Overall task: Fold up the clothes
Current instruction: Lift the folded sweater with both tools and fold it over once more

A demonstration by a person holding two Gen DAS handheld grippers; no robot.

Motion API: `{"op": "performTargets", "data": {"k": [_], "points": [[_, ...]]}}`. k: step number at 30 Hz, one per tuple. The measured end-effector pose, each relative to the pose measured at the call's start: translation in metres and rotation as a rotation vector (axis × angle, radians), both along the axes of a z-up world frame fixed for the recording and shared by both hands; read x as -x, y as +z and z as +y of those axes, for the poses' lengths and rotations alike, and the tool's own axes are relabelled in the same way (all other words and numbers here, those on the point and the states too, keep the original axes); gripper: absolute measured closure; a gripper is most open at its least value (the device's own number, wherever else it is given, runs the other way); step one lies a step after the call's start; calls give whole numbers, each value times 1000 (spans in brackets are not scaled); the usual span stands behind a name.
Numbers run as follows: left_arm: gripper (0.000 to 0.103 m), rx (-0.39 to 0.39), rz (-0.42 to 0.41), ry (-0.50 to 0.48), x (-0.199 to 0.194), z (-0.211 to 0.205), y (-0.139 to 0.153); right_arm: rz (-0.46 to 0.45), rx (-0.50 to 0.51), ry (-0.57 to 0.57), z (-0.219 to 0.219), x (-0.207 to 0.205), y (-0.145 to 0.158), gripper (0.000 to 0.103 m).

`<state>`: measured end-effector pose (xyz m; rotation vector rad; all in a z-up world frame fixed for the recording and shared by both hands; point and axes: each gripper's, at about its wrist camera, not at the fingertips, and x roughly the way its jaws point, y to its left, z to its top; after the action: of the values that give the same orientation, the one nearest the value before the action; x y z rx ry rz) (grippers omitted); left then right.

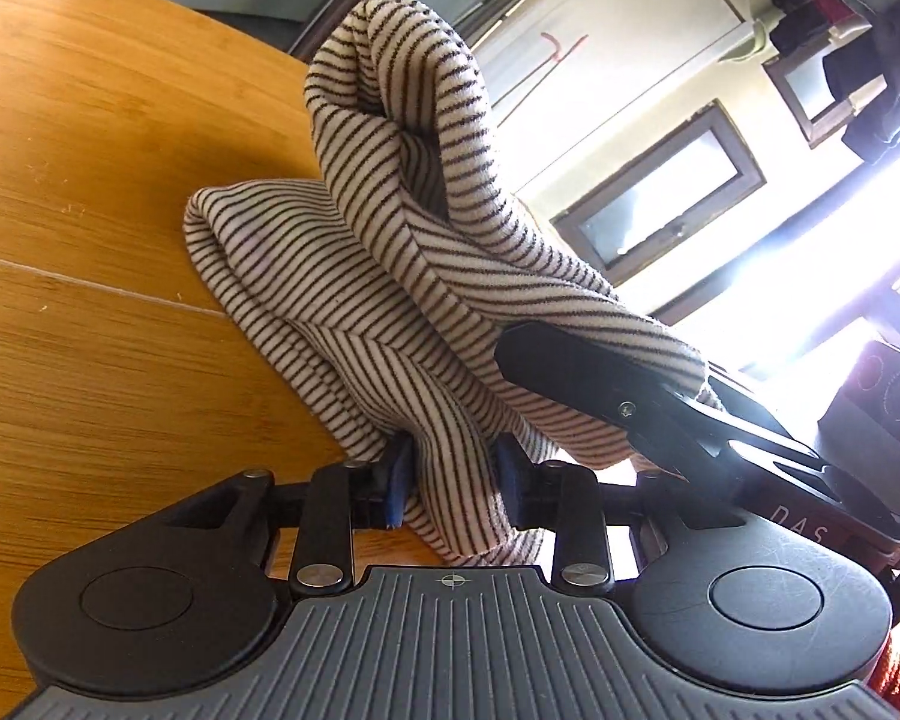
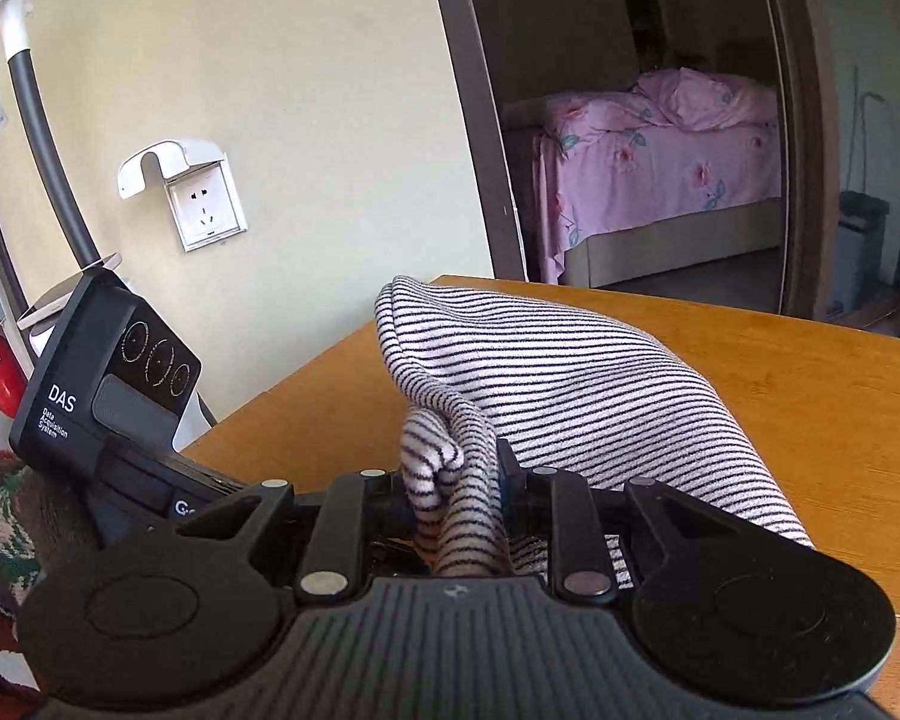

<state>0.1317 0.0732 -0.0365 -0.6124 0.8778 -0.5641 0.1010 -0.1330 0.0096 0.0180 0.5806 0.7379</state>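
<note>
Striped cloth [image 1: 390,276], white with thin dark lines, lies bunched on the wooden table [image 1: 90,180], one fold of it rising in a loop above the heap and the rest slumped toward the table's near edge. The left gripper [image 1: 453,480] is closed on a hanging tuck of that cloth, the fabric squeezed between its blue pads [image 1: 397,483]. Just beside it, on the side away from the table's middle, the right gripper [image 1: 600,384] shows as a black finger lying against the cloth. In the right wrist view the right gripper [image 2: 456,495] pinches a gathered roll of the striped cloth [image 2: 570,390] between its narrowed fingers, while the bulk of the cloth drapes over the table [image 2: 810,420] beyond. Next to the table's edge, the housing of the left device [image 2: 108,384] carries white lettering: "DAS" in large type, with "Data Acquisition System" below it in small type; three round rings sit on its dark face. In the left wrist view the letters "DAS" also show faintly on the right device's body [image 1: 798,531]. Behind the table, a white wall socket [image 2: 207,207] with a raised cover sits on the cream wall, and a bed [image 2: 660,162] under a pink flowered sheet shows through the doorway.
</note>
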Motion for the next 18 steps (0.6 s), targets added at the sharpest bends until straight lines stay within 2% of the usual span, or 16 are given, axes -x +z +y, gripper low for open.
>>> {"op": "performTargets", "data": {"k": [3, 4, 5, 6, 8, 10, 12, 15, 18], "points": [[69, -19, -6, 2, 2, 3, 6, -11, 3, -5, 0, 2, -1, 81], [59, -41, -19, 13, 5, 6, 10, -23, 15, -6, 2, 4, -2, 81], [42, -60, -35, 33, 8, 12, 14, -49, 44, -5, 6, 7, -3, 81], [40, -62, -47, 55, 12, 21, 19, -78, 76, -2, 10, 11, -5, 81], [40, -67, -71, 99, 18, 38, 29, -152, 163, 19, 25, 23, -11, 78], [40, -50, -110, 150, 24, 56, 44, -216, 236, 39, 38, 33, -17, 69], [40, -22, -169, 184, 28, 67, 63, -271, 298, 56, 50, 42, -22, 64], [40, 14, -247, 181, 25, 67, 85, -288, 310, 61, 53, 47, -21, 62], [40, 29, -273, 143, 7, 53, 92, -293, 305, 68, 51, 49, -18, 58]]}}
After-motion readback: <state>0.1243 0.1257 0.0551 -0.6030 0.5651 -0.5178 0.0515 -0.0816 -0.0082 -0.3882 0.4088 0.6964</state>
